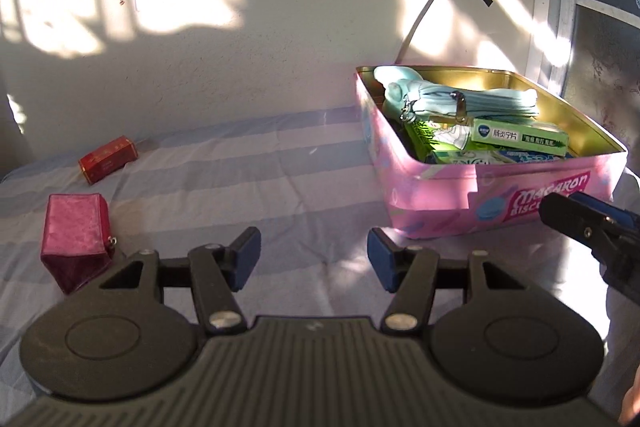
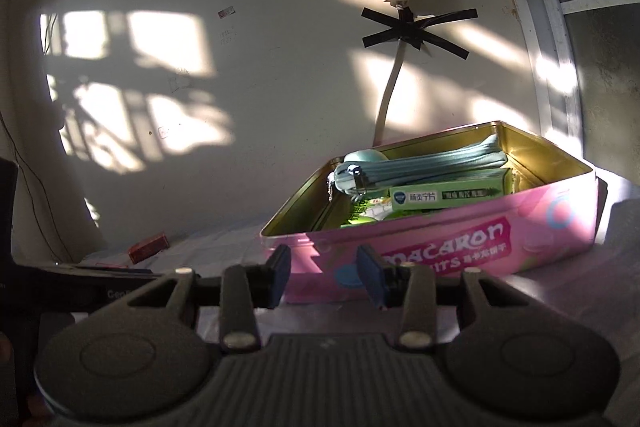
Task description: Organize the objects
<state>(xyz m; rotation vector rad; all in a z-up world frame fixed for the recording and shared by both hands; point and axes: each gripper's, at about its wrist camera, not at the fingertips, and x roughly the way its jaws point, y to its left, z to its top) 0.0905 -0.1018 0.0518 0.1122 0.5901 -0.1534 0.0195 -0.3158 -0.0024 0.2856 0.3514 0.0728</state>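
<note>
Up front in the left wrist view, the left gripper point(image 1: 314, 259) hovers with jaws apart and nothing between them, over a striped sheet point(image 1: 240, 187). A pink pouch point(image 1: 76, 241) stands just to its left; a red box point(image 1: 107, 159) lies farther back near the wall. The pink tin point(image 1: 440, 203) (lidless, gold inside) sits to the right, holding a teal case point(image 1: 460, 99) and green boxes point(image 1: 520, 137).

Next, the right wrist view: the right gripper point(image 2: 324, 275) is spread and empty, close before the tin's point(image 2: 460, 239) printed side.
</note>
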